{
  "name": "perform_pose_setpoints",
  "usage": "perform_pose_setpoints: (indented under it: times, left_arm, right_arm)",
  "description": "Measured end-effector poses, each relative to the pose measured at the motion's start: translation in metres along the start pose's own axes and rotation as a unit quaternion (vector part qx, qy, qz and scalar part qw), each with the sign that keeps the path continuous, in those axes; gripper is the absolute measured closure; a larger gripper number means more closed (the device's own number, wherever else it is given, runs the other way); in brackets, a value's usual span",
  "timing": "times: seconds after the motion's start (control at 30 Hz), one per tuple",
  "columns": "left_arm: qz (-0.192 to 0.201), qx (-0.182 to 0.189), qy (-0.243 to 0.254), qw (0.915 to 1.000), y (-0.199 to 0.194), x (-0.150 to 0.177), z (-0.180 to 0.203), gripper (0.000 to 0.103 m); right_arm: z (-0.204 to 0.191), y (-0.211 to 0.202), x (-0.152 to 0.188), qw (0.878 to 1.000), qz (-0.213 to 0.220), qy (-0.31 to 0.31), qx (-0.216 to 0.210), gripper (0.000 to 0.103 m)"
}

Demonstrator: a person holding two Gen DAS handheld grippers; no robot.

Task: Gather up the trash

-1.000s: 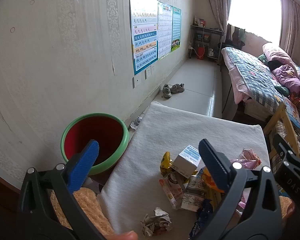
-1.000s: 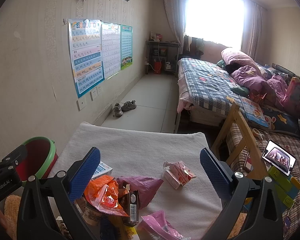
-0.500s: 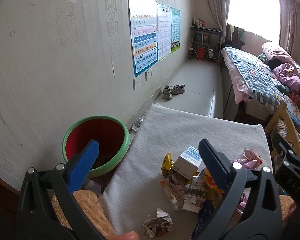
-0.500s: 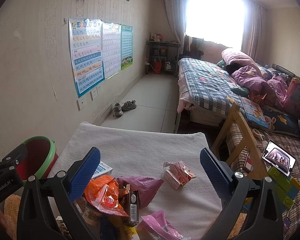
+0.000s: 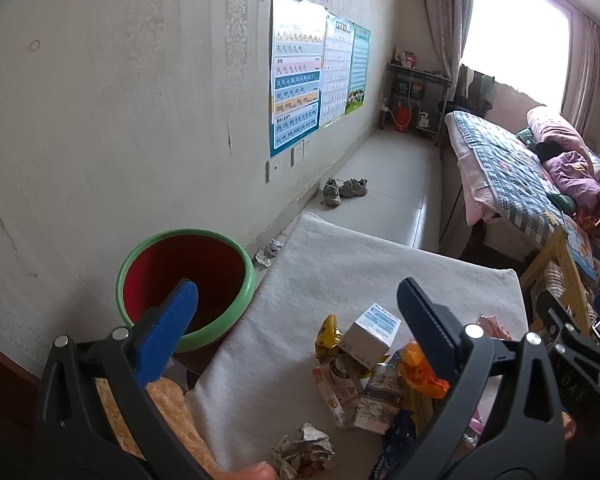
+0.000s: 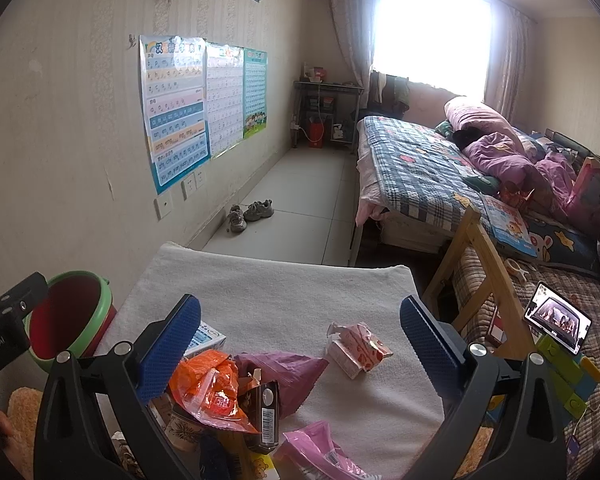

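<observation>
Fingers [image 5: 184,312] of both the left gripper [image 5: 300,312] and right gripper [image 6: 300,320] are spread wide and empty above the trash [image 6: 220,392], which is heaped untouched on the white mat [image 5: 364,264] beside a seemingly bare bin [image 5: 188,276], so collection is judged barely begun.

You have open room over the far half of the white mat [image 6: 268,280]; nothing lies there. Nearer you, the trash pile [image 6: 228,392] crowds the mat's near edge, with a pink carton [image 6: 356,348] lying apart to its right and a crumpled paper ball [image 5: 304,448] apart to its left. The bucket [image 5: 188,280] stands just beside the mat's left edge, mouth open and unblocked, close against the wall [image 5: 100,120]. A wooden frame [image 6: 484,276] hems in the mat's right side.
</observation>
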State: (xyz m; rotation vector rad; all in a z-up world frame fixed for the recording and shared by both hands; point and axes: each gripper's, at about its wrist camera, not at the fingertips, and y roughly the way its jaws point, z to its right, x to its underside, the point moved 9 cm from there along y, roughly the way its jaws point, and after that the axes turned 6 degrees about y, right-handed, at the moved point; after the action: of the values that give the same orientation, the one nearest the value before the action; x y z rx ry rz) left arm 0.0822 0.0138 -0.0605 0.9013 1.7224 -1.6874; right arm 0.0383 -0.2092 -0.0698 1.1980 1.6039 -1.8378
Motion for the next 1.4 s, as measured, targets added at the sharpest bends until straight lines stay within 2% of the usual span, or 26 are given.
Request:
perform_pose_setpoints:
  times: [0.2,0.5,0.77,0.97,1.03,1.1,1.17,1.23,1.3,1.4]
  left_arm:
    - [-0.002,-0.013,0.024,0.9996,0.001,0.003,0.004,0.005]
    - [-0.004,-0.013,0.026,0.9996,0.002,0.002,0.003,0.005]
    - [-0.025,0.005,0.026,0.9993,0.008,0.01,0.004,0.005]
    - [-0.06,0.045,0.054,0.9957,0.033,0.032,0.001,0.005]
    - [-0.091,0.06,0.063,0.9921,0.048,0.052,0.0,0.007]
    - [-0.131,0.086,0.061,0.9858,0.062,0.075,0.001,0.014]
    - [-0.176,0.119,0.056,0.9756,0.072,0.1,0.008,0.023]
    - [-0.225,0.151,0.052,0.9611,0.078,0.128,0.016,0.026]
    - [-0.255,0.172,0.059,0.9498,0.076,0.149,0.021,0.026]
    - [-0.276,0.181,0.089,0.9398,0.068,0.171,0.025,0.026]
  right_arm:
    - [0.001,0.0,0.0,1.0,0.0,0.002,0.001,0.007]
    - [-0.001,0.002,0.002,1.0,-0.002,0.001,0.001,0.007]
    - [-0.002,0.003,0.005,1.0,-0.008,-0.004,0.0,0.007]
    - [0.006,0.013,0.009,1.0,-0.025,-0.008,-0.009,0.007]
    - [0.01,0.018,0.013,0.999,-0.035,-0.007,-0.013,0.007]
    - [0.013,0.023,0.018,0.999,-0.048,-0.004,-0.017,0.007]
    - [0.012,0.027,0.022,0.998,-0.061,-0.003,-0.028,0.007]
    - [0.011,0.029,0.024,0.997,-0.069,-0.005,-0.034,0.007]
    - [0.01,0.03,0.026,0.997,-0.072,-0.01,-0.035,0.007]
    - [0.01,0.033,0.028,0.996,-0.076,-0.012,-0.033,0.007]
